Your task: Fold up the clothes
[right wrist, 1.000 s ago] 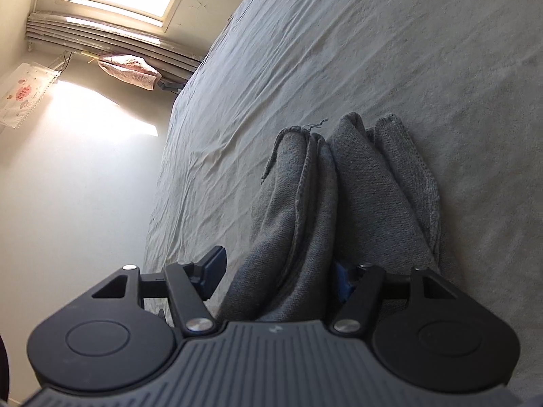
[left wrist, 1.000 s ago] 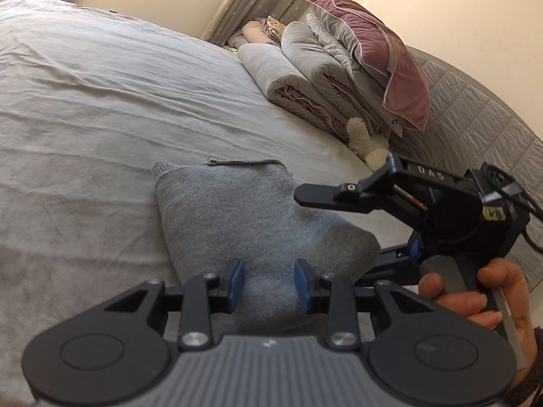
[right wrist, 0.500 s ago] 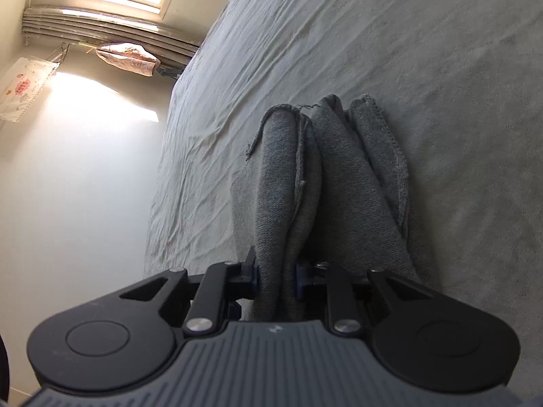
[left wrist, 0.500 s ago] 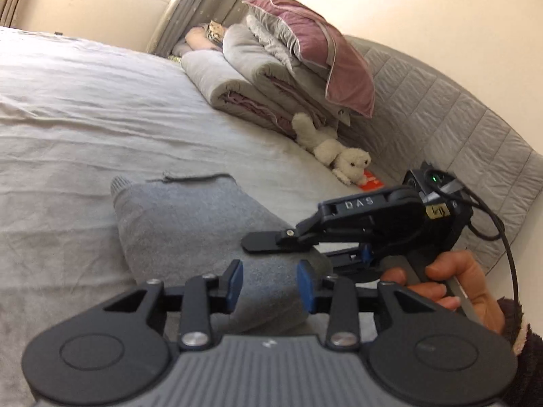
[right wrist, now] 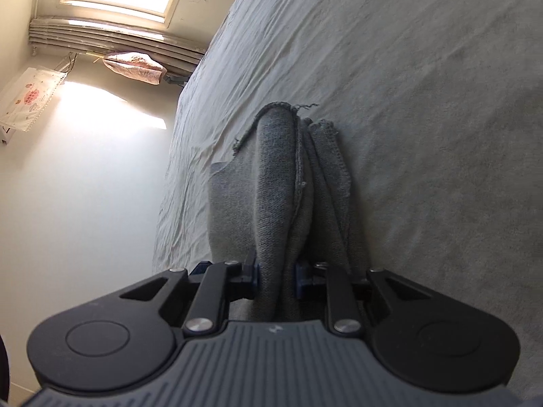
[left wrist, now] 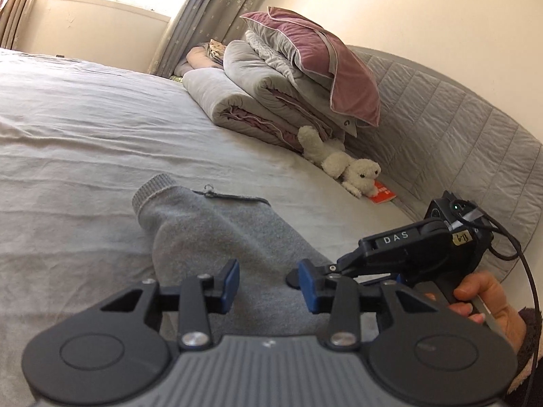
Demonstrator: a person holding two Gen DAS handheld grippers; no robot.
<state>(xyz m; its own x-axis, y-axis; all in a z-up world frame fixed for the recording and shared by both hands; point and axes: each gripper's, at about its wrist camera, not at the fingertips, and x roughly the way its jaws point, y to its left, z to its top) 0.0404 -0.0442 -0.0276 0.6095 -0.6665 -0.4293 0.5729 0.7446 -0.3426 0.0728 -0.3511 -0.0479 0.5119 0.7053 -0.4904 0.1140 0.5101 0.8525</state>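
Two hand-held grippers work one grey sweater (left wrist: 217, 237), which lies folded into a thick bundle on the bed (left wrist: 85, 135), its ribbed cuff (left wrist: 152, 191) poking out at the end away from the grippers. The right hand-held gripper (right wrist: 276, 278) is pinched narrow on several stacked layers at the sweater's near end. The left hand-held gripper (left wrist: 268, 285) stands wide above the sweater with nothing between its fingers, just beside the right one's tip.

Risks, as I judge them: the pinch takes only part of the stack. One layer with a stitched hem (right wrist: 334, 166) sits outside the fingers, so a lift or drag could peel the bundle open and spoil the fold. A loose thread (right wrist: 305, 105) at the sweater's far end could snag. The two grippers sit so close over the sweater that they could knock together if the left one closes or drops.

Beyond the sweater, toward the headboard (left wrist: 441, 129), lie rolled quilts (left wrist: 244, 101), a pink pillow (left wrist: 325, 64), a white plush toy (left wrist: 342, 164) and a small red card (left wrist: 381, 194), all well apart from it. The sheet around the sweater is bare and wrinkled; nothing blocks a move there.
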